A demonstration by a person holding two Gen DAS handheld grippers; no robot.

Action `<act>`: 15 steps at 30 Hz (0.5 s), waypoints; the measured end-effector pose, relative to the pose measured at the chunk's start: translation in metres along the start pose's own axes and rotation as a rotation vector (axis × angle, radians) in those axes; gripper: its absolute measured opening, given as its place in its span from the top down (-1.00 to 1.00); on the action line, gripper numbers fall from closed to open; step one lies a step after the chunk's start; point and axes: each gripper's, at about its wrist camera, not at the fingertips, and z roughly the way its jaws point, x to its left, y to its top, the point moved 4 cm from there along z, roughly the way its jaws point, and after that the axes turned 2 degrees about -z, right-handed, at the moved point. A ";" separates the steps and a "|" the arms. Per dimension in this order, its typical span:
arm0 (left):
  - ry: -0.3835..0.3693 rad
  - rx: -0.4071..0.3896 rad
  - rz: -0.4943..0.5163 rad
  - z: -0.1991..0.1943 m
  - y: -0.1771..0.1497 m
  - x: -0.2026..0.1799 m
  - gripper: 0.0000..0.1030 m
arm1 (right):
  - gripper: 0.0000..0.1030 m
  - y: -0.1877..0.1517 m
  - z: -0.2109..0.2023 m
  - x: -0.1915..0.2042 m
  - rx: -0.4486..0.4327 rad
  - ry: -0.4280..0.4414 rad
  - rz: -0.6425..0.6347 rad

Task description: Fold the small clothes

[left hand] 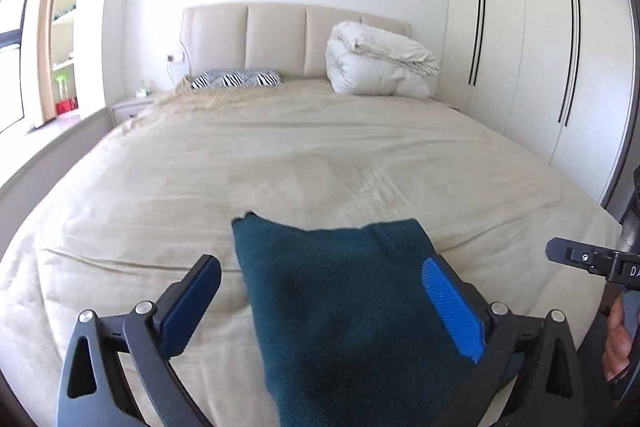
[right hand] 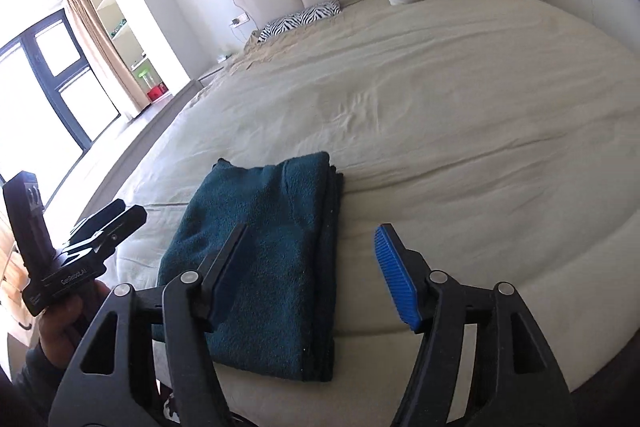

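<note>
A dark teal knit garment [left hand: 344,311] lies folded into a thick rectangle on the beige bed sheet [left hand: 280,155] near the bed's front edge. It also shows in the right wrist view [right hand: 264,259], with its stacked layers visible along the right side. My left gripper [left hand: 320,303] is open above it, fingers spread on either side, holding nothing. My right gripper [right hand: 310,267] is open and empty over the garment's right edge. The left gripper shows in the right wrist view [right hand: 100,223] at the left, and part of the right gripper [left hand: 588,259] shows at the right edge of the left wrist view.
A folded white duvet [left hand: 376,61] and a zebra-print pillow [left hand: 236,79] lie by the padded headboard [left hand: 280,35]. White wardrobes [left hand: 540,47] stand to the right of the bed. A nightstand [left hand: 130,107] and windows [right hand: 44,75] are on the left.
</note>
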 end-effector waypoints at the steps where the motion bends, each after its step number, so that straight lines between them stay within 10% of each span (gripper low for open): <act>1: 0.029 -0.070 0.007 -0.017 0.006 -0.001 -1.00 | -0.46 0.009 -0.013 0.006 -0.055 -0.035 -0.044; 9: 0.227 -0.245 0.040 -0.100 0.055 0.000 -1.00 | -1.00 0.059 -0.126 0.075 -0.535 -0.200 -0.280; 15: 0.215 -0.165 -0.018 -0.114 0.071 0.013 -1.00 | -1.00 0.082 -0.158 0.095 -0.533 -0.160 -0.296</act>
